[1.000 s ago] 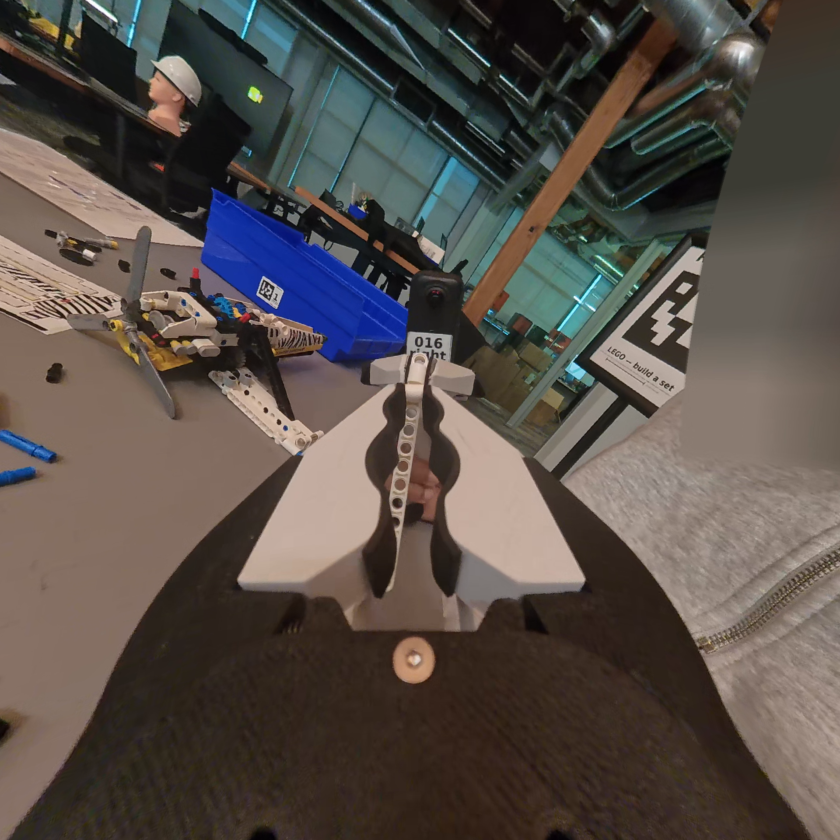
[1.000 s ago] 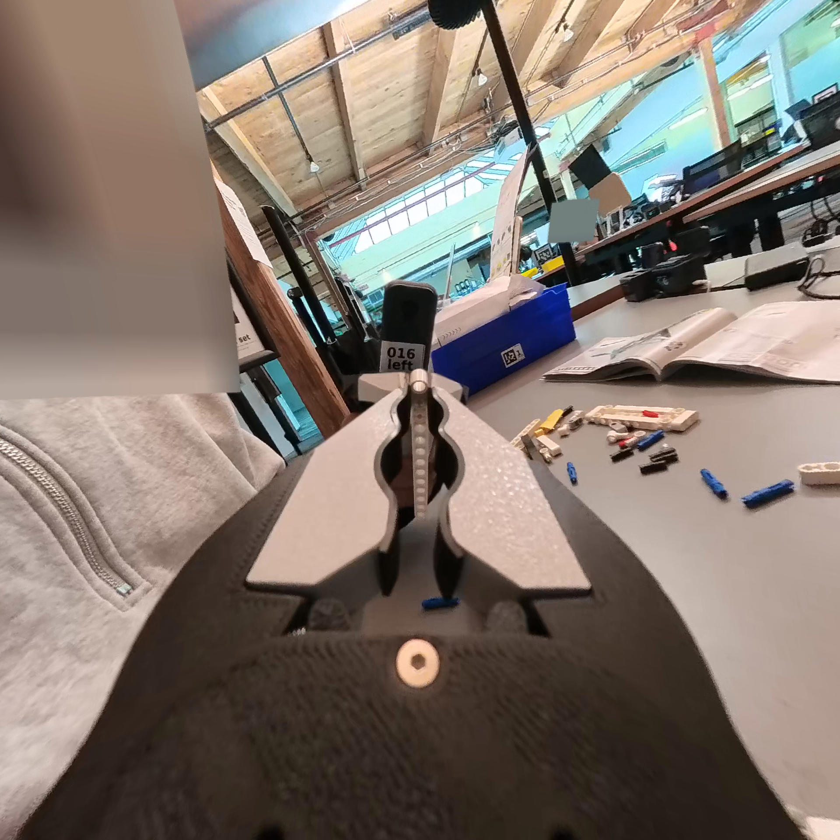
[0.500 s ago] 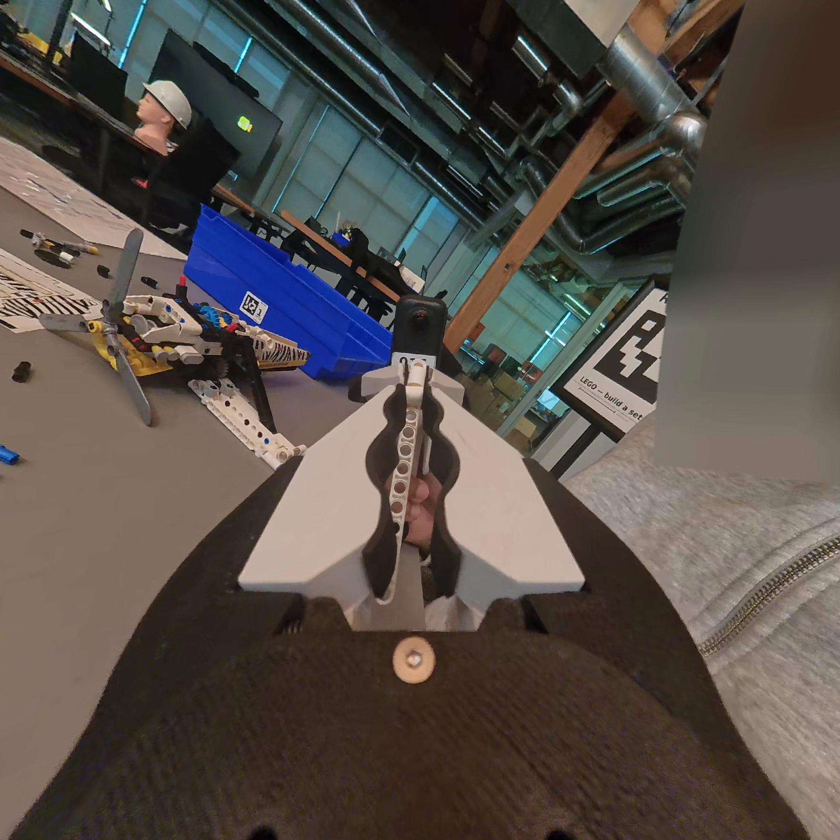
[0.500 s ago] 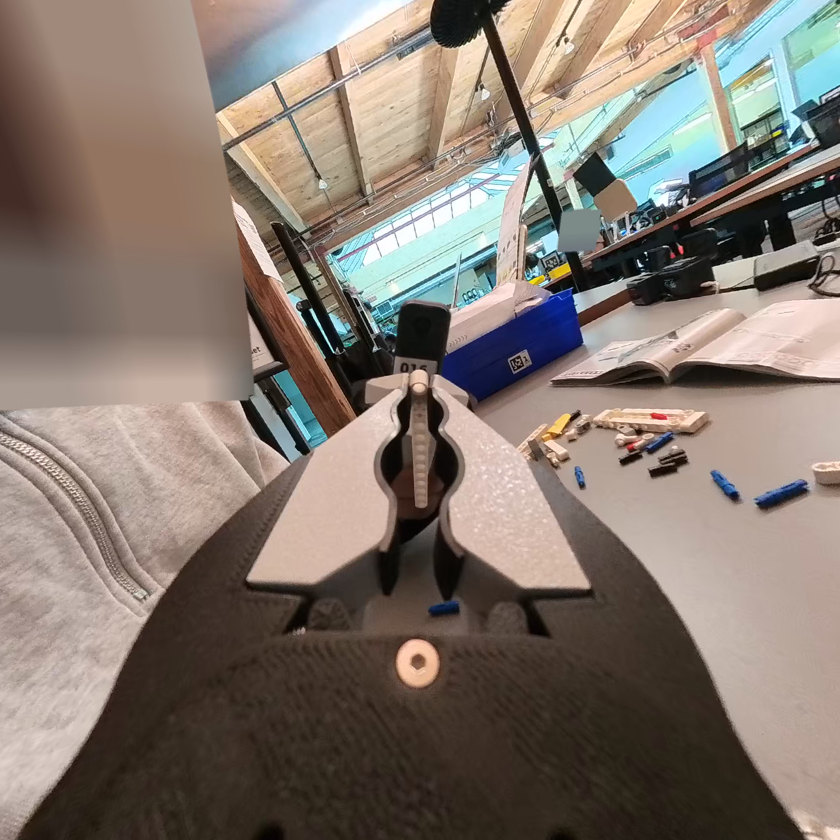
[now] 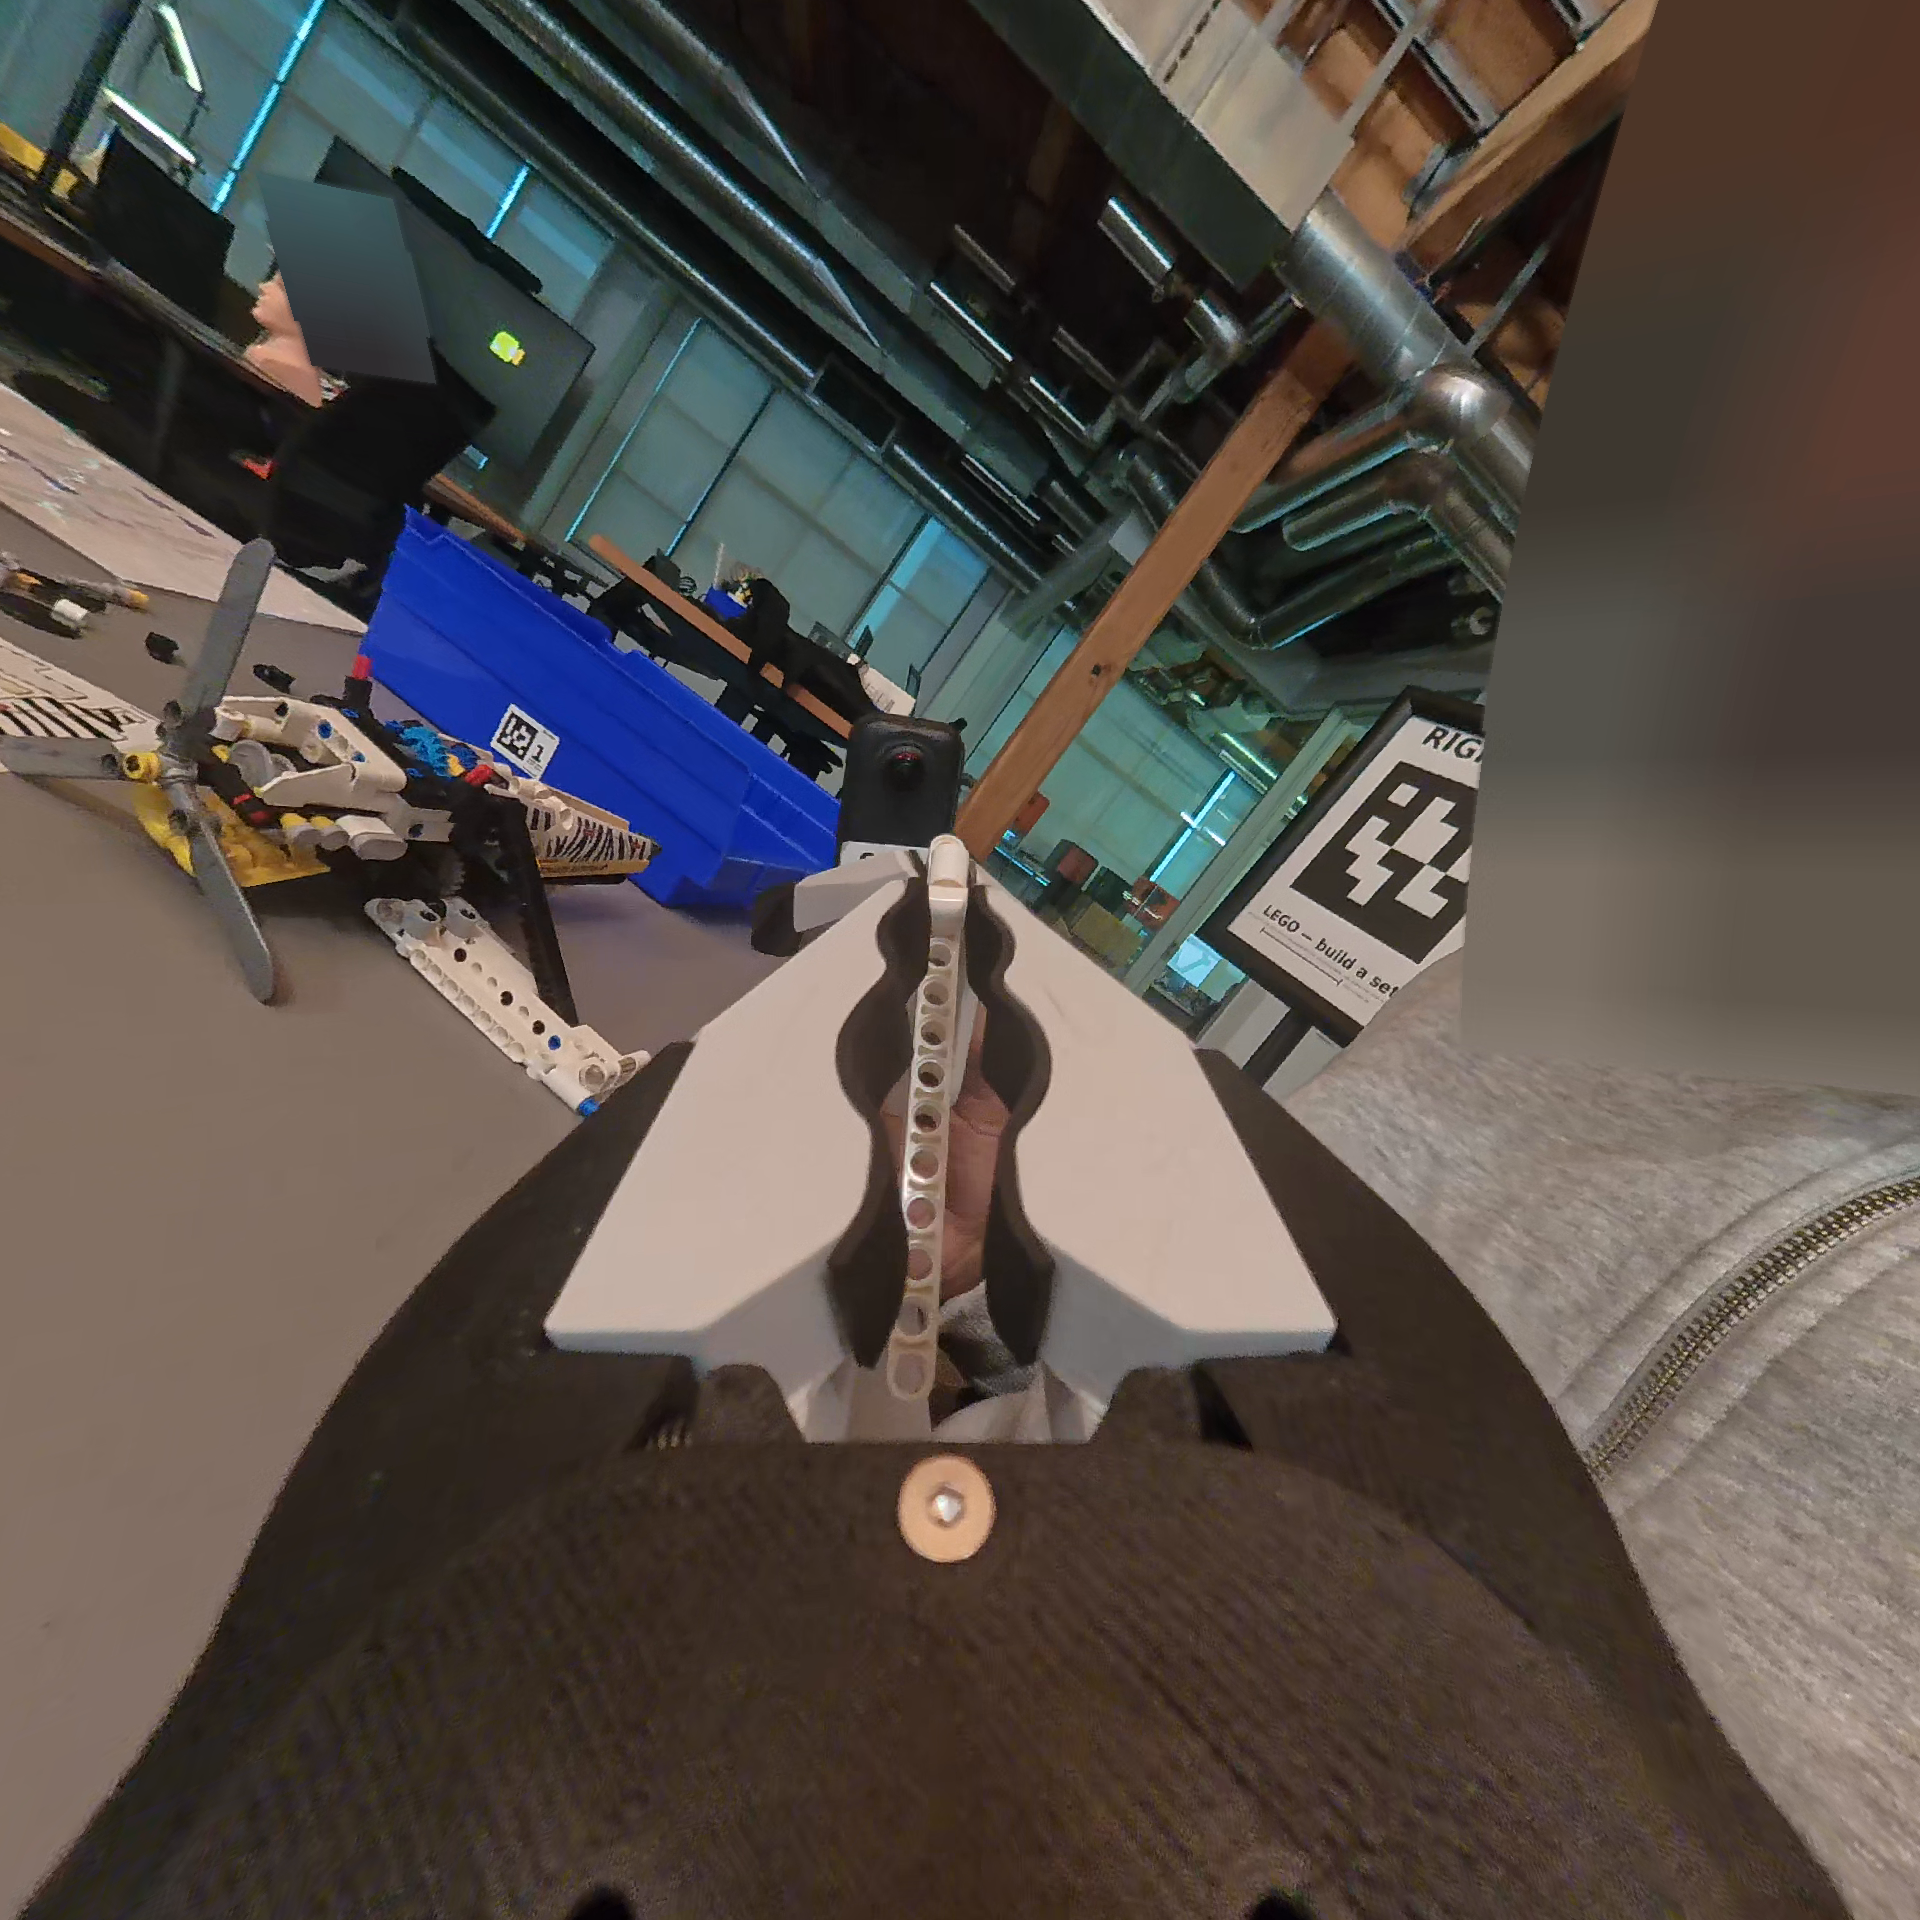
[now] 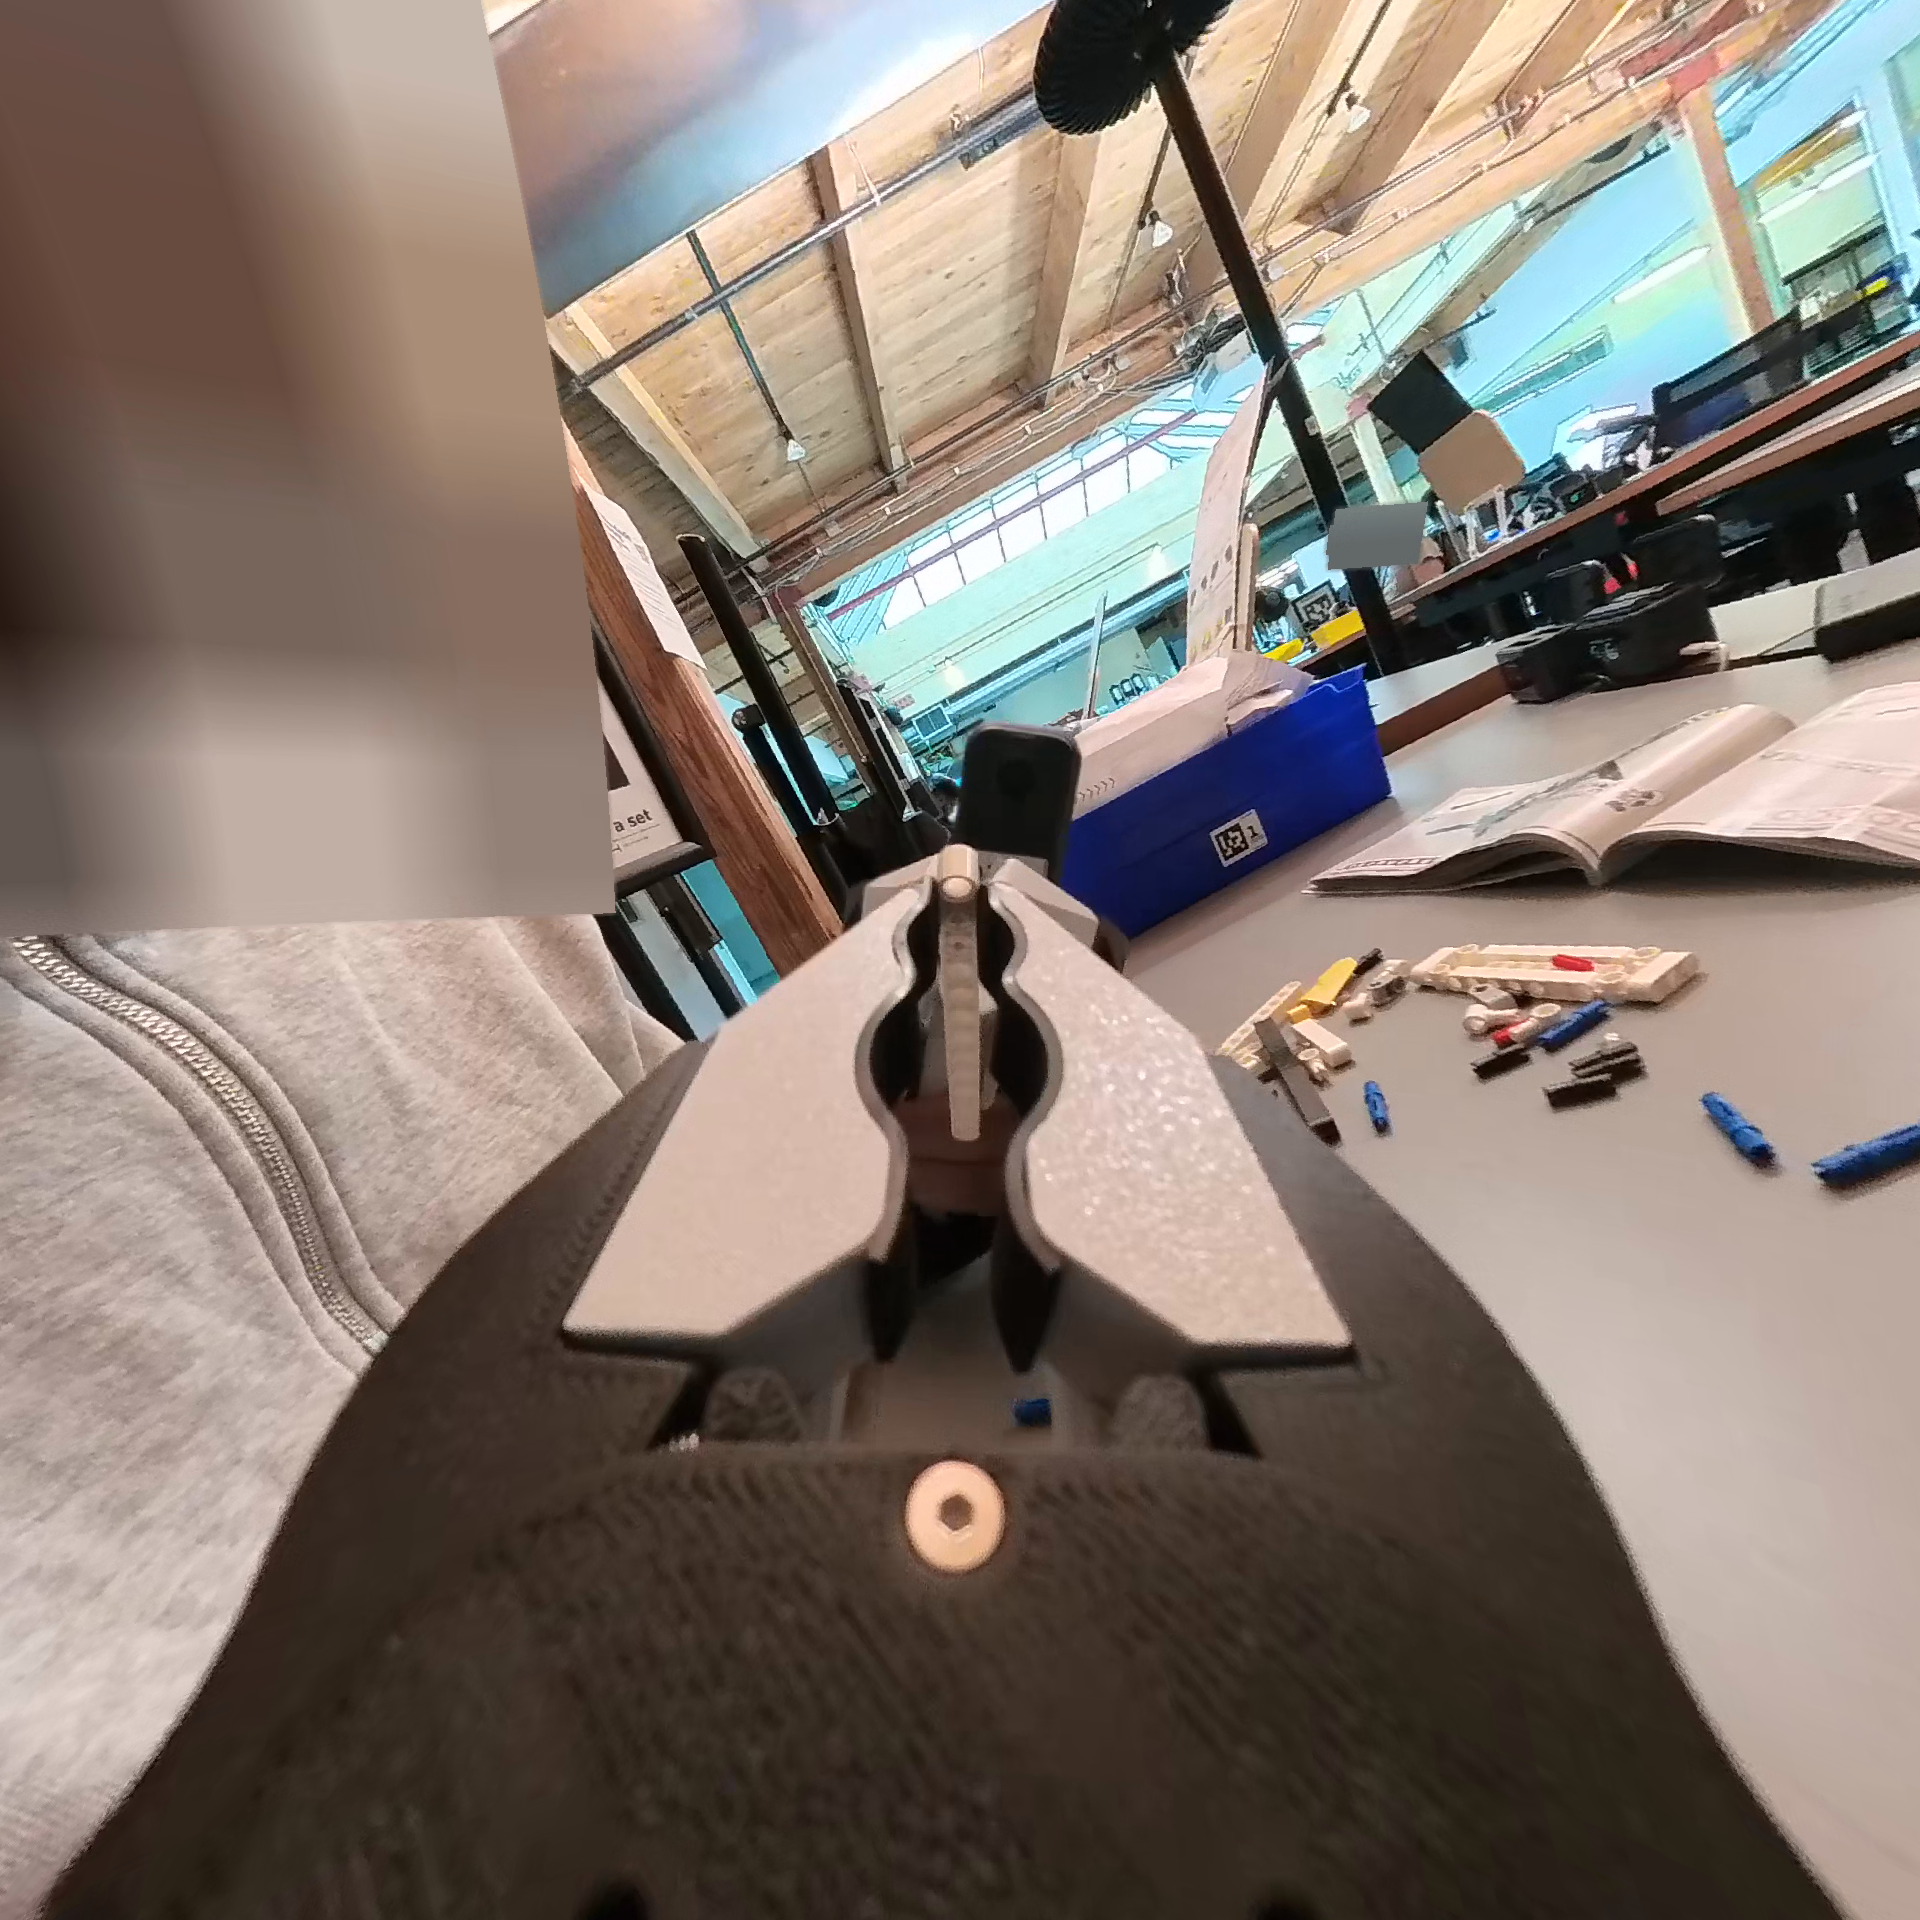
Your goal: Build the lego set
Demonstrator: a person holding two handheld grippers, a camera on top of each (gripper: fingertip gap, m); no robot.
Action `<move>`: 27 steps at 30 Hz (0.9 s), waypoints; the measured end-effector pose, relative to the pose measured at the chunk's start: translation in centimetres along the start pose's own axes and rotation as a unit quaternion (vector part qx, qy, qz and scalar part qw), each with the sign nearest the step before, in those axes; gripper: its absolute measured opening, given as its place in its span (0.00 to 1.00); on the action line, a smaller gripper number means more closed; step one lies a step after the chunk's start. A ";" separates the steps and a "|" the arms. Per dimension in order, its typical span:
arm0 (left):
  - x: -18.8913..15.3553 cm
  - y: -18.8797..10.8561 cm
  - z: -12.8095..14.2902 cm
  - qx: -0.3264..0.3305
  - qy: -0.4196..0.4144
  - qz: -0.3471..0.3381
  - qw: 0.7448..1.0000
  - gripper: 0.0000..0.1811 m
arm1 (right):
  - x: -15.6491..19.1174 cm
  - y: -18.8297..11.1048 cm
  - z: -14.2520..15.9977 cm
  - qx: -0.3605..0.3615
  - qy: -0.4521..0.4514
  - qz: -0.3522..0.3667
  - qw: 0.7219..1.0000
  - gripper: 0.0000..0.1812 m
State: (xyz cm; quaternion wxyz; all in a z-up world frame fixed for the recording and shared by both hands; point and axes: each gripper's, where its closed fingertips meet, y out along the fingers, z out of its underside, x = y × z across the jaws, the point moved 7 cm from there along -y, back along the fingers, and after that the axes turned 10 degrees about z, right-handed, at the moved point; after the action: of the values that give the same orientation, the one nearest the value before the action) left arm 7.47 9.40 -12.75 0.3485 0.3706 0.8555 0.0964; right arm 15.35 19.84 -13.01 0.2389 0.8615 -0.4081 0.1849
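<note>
Above a grey tabletop, the left claw and right claw meet tip to tip, both clamped on one white holed beam. The half-built lego model sits by a blue bin; loose pieces lie near an open booklet.

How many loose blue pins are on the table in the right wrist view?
4 blue pins: a short one nearest the right claw, one beside the black pins, two toward the right edge. The claw may hide others.
</note>
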 end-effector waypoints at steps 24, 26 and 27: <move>-1.4 -1.4 -2.9 0.059 0.157 -0.099 0.981 0.02 | -1.6 0.0 -0.1 -0.002 0.005 0.078 0.997 0.02; -1.1 -1.7 -2.9 0.089 0.184 -0.139 0.969 0.02 | -2.1 0.2 0.6 0.047 0.020 0.132 0.990 0.03; -1.0 -1.9 -3.1 0.089 0.176 -0.140 0.970 0.02 | -2.1 0.1 1.0 0.066 0.024 0.156 0.985 0.03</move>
State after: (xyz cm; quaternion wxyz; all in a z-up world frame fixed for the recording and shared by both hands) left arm 4.79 7.63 -10.78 0.1680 0.2537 0.9520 0.0340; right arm 14.13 20.46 -14.90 0.1592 0.7966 -0.5185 0.2670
